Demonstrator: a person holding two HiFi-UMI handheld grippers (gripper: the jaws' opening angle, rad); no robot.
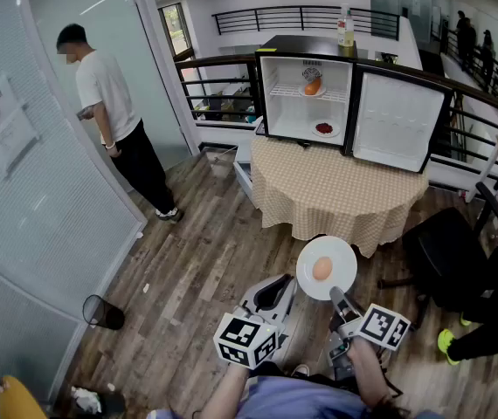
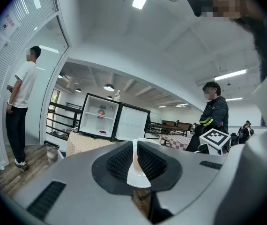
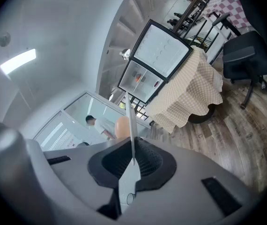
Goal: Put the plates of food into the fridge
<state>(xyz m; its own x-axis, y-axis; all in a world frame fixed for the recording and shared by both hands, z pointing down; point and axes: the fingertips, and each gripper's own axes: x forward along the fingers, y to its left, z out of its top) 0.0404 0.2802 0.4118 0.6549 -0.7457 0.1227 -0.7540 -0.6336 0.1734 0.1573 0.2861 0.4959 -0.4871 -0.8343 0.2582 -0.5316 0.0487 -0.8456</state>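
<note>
A white plate (image 1: 336, 256) carrying a round orange food (image 1: 322, 269) hangs over the wood floor, short of the table. My right gripper (image 1: 341, 298) is shut on the plate's near rim, and the plate (image 3: 130, 121) stands edge-on between its pads. My left gripper (image 1: 289, 288) is shut on the plate's left rim, where the plate (image 2: 138, 177) shows white between its pads. The small fridge (image 1: 271, 94) stands open on the table (image 1: 336, 195). Inside, one plate of orange food (image 1: 312, 86) sits on the upper shelf and a plate of red food (image 1: 324, 129) on the bottom.
The fridge door (image 1: 397, 120) swings out to the right. A person (image 1: 109, 103) stands at the left by the glass wall. A black bin (image 1: 103, 312) sits on the floor at the left, a black chair (image 1: 441, 256) at the right. Another person's leg with a green shoe (image 1: 446, 343) is at the far right.
</note>
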